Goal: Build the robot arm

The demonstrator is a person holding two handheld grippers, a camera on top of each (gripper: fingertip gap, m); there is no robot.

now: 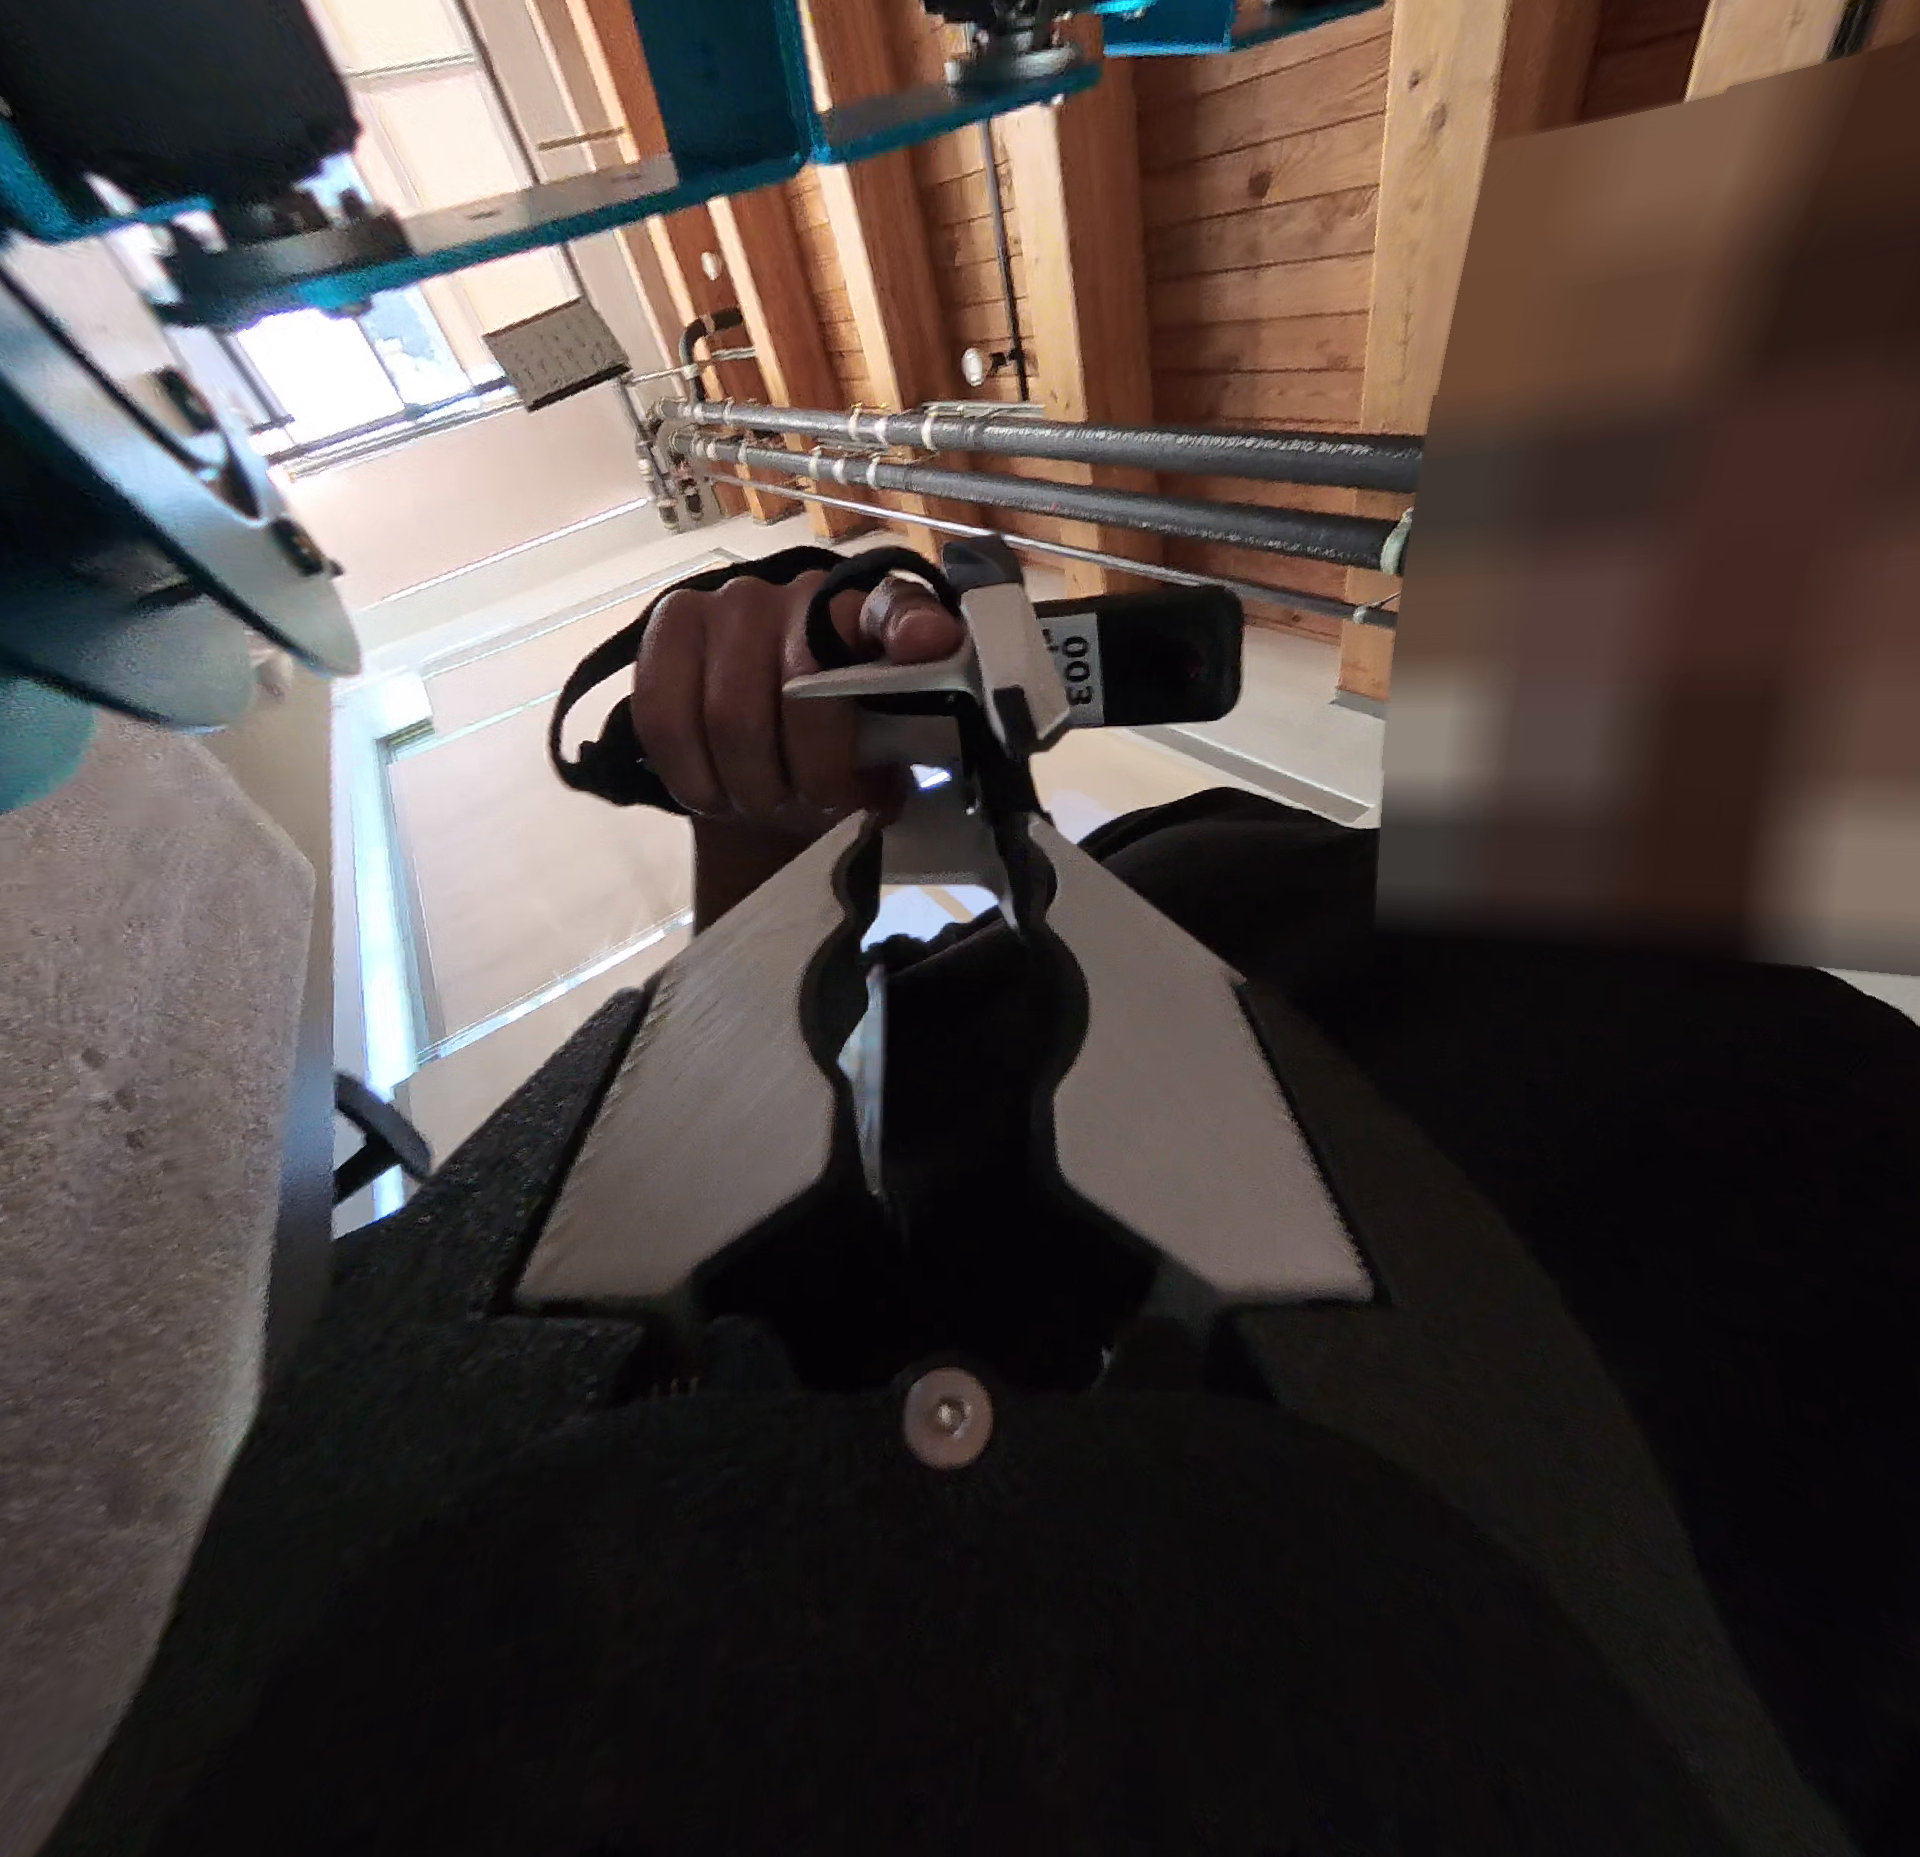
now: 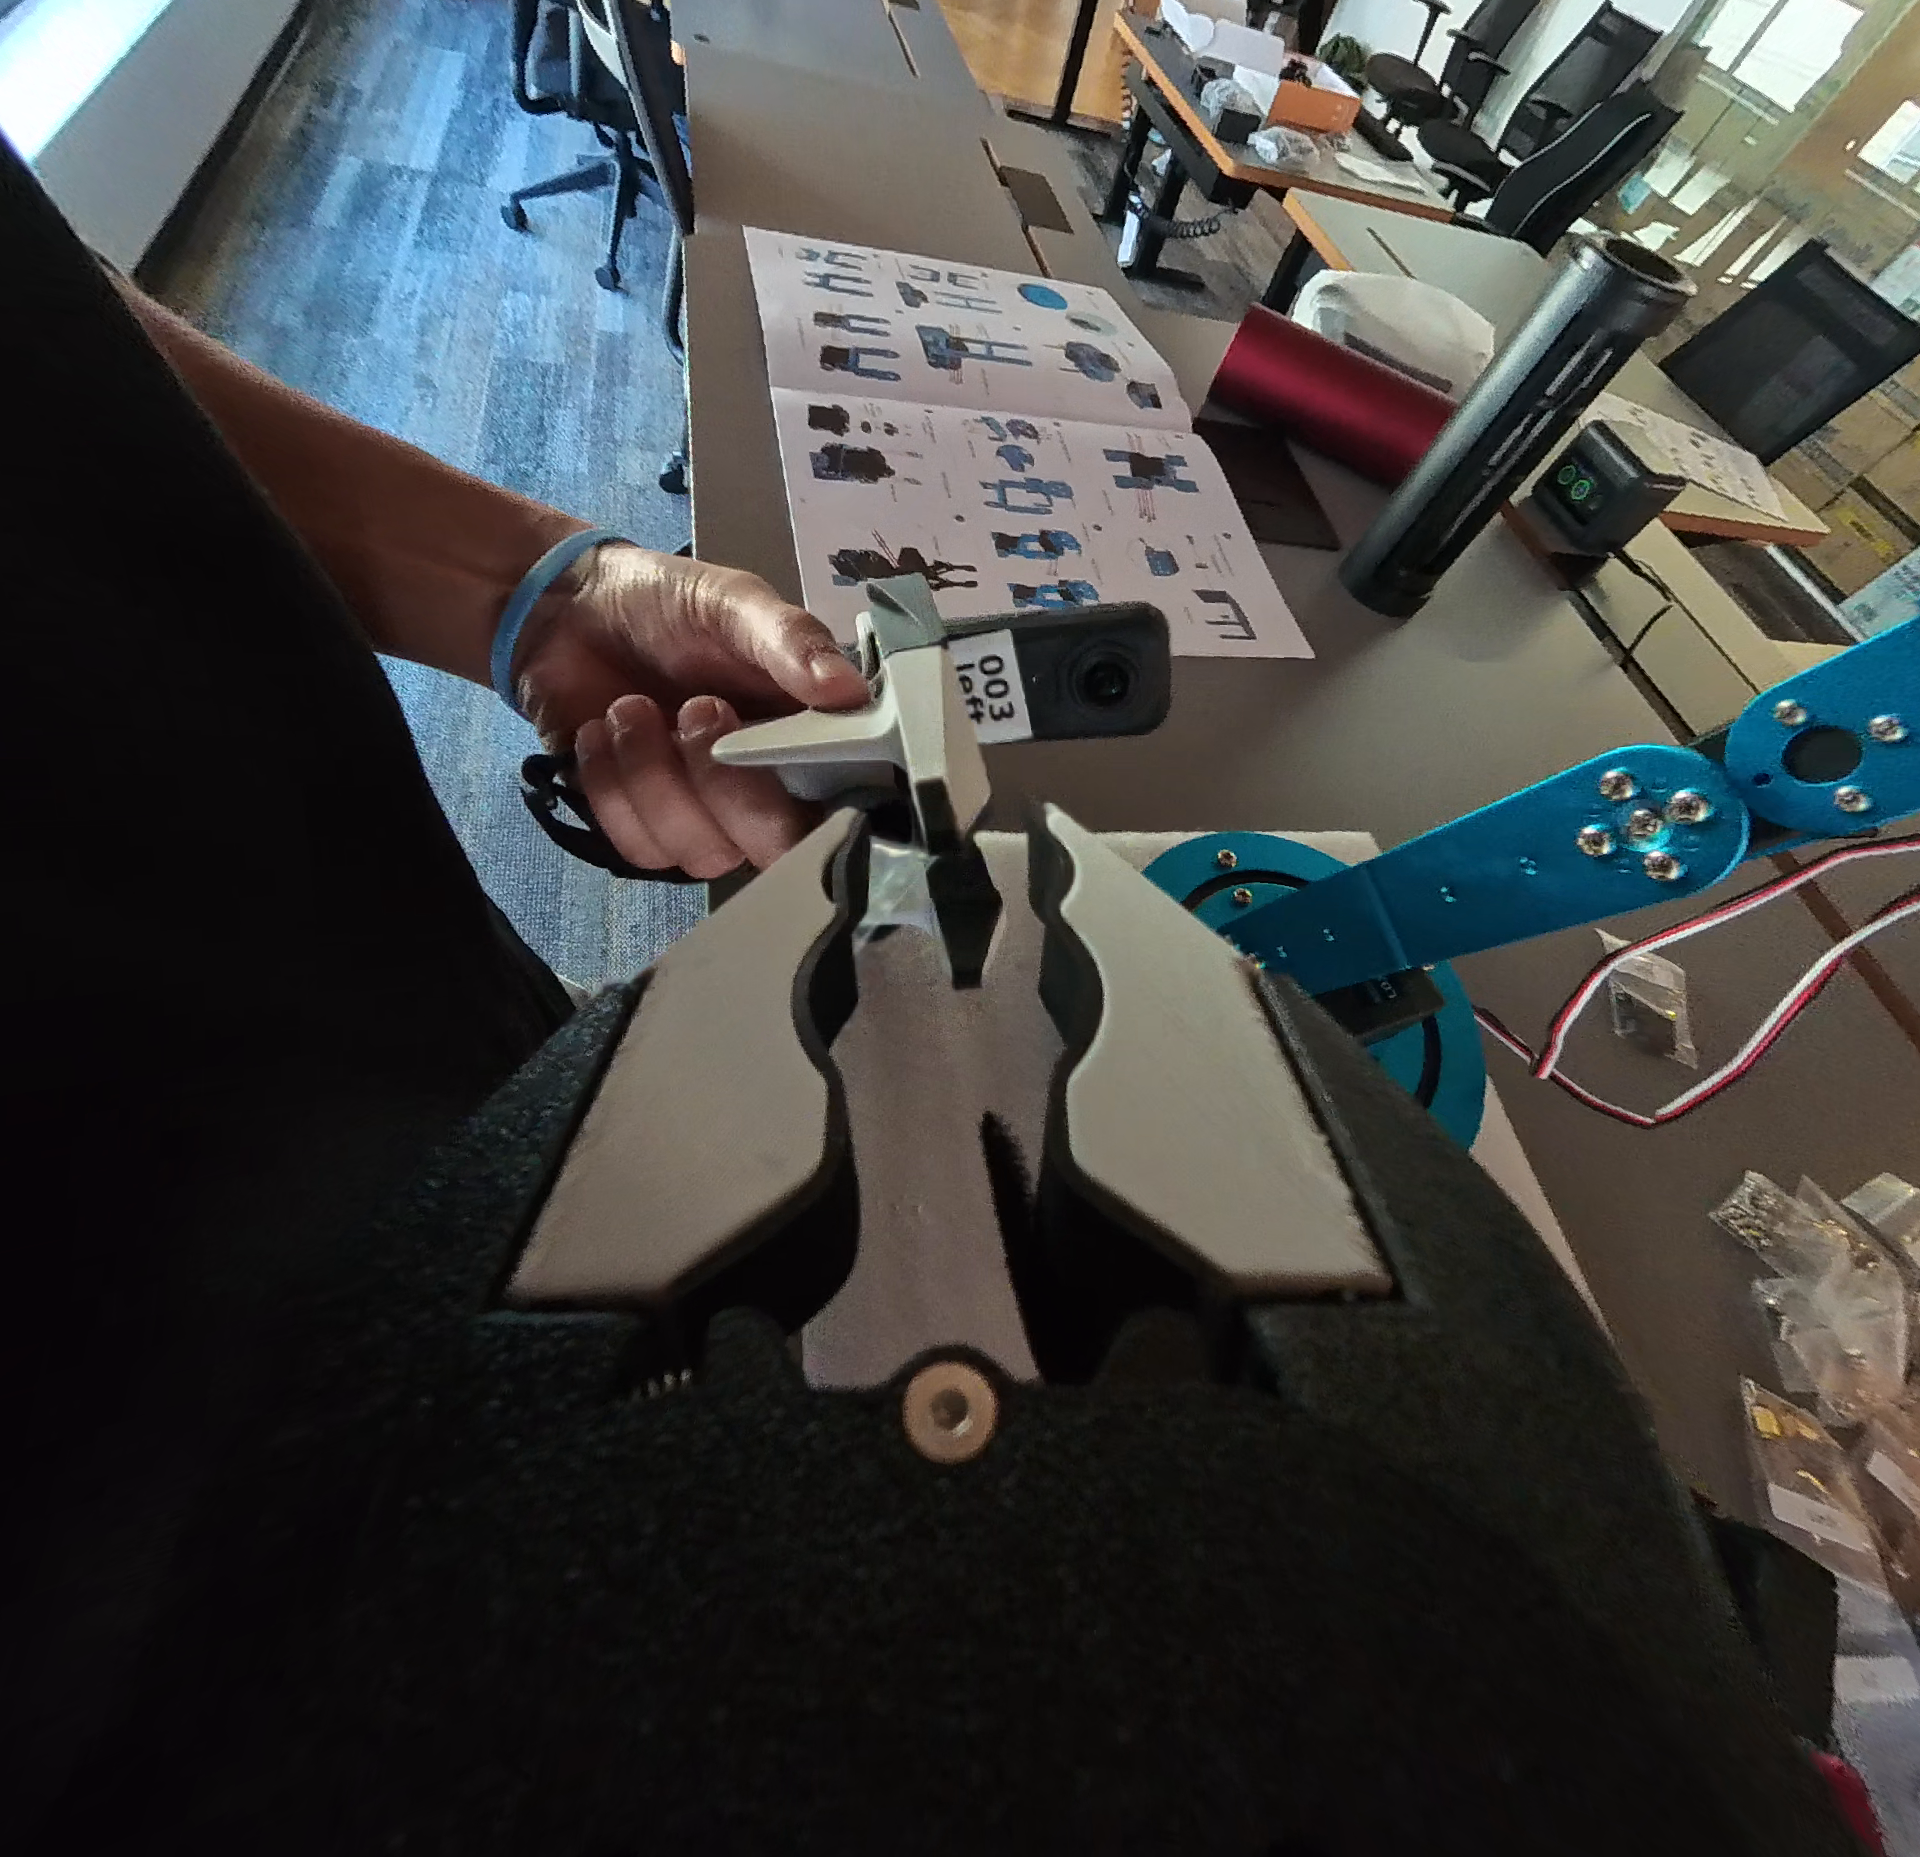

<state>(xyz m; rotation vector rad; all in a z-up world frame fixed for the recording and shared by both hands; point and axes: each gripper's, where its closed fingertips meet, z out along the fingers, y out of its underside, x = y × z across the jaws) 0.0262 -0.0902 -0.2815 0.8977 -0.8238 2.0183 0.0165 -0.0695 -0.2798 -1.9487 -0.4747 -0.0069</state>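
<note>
My left gripper (image 1: 951, 831) points upward, jaws apart. A thin shiny clear bag (image 1: 871, 1059) lies edge-on inside them, against the left finger (image 1: 717, 1111). My right gripper (image 1: 1003, 872), held by a hand (image 1: 727, 695), reaches in between their tips. In the right wrist view my right gripper (image 2: 951, 831) has its jaws apart over a desk. The left gripper (image 2: 961, 934), held by a hand (image 2: 665, 706), points its dark fingers down between them. The small clear bag (image 2: 883, 893) sits between the right gripper's left fingertip and those fingers. I cannot tell which gripper grips it.
A blue robot arm (image 2: 1507, 872) on a round base stands on a white block (image 2: 1081, 846) to the right, with a red, white and black wire (image 2: 1714, 986). An open booklet (image 2: 987, 436), a dark cylinder (image 2: 1507, 436) and bags of small parts (image 2: 1829, 1319) lie on the desk (image 2: 1351, 727). My two grippers' fingertips are within a few centimetres of each other.
</note>
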